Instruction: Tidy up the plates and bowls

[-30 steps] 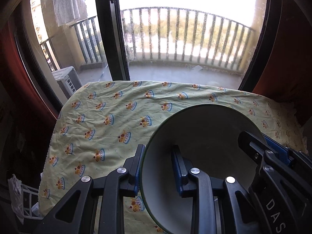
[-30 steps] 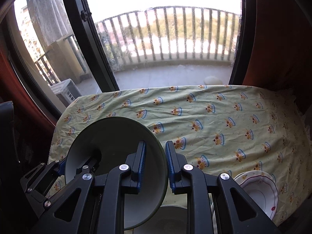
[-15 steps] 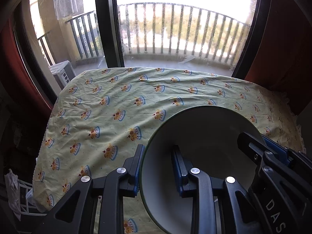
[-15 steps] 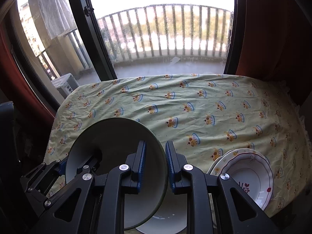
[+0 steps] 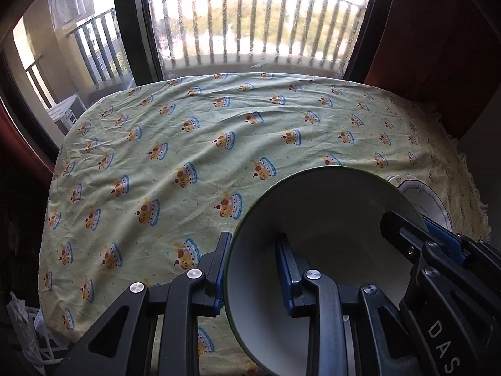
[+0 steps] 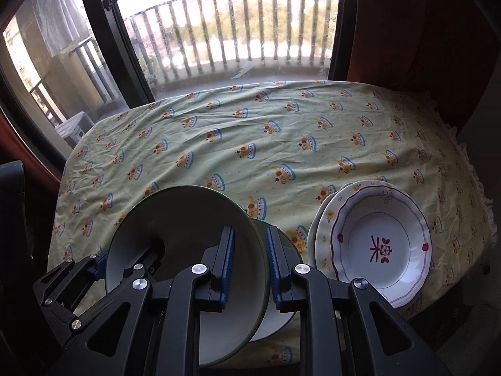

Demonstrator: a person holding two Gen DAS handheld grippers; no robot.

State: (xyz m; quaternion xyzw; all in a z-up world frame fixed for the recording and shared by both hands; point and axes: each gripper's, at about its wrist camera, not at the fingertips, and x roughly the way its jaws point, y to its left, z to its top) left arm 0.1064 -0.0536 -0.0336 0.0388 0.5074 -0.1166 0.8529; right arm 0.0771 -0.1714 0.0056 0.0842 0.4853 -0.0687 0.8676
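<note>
Clamping opposite sides of one green-rimmed bowl (image 5: 325, 219), both grippers hold it between them over the near edge of the table. In the left wrist view the left gripper (image 5: 252, 269) sits at lower centre, one blue pad outside the bowl's left wall and the other inside, pressed onto the rim. The right gripper (image 6: 249, 263), at lower centre of its own view, pinches the bowl's right rim the same way, one pad inside and one outside; it also shows at the lower right of the left view, gripping the far side. The bowl fills the lower right of the left view and the lower left of the right view, its pale inside tilted toward the cameras.

Just behind and under it in the right view lies a second pale dish (image 6: 281, 297), partly hidden. To the right, a floral plate (image 6: 380, 244) with a red mark at its centre rests on another plate, near the table's right edge. Beyond stretches the yellow-green tablecloth (image 6: 250, 131) with its crown print, then a window (image 6: 238, 31) and balcony railing at the top.
</note>
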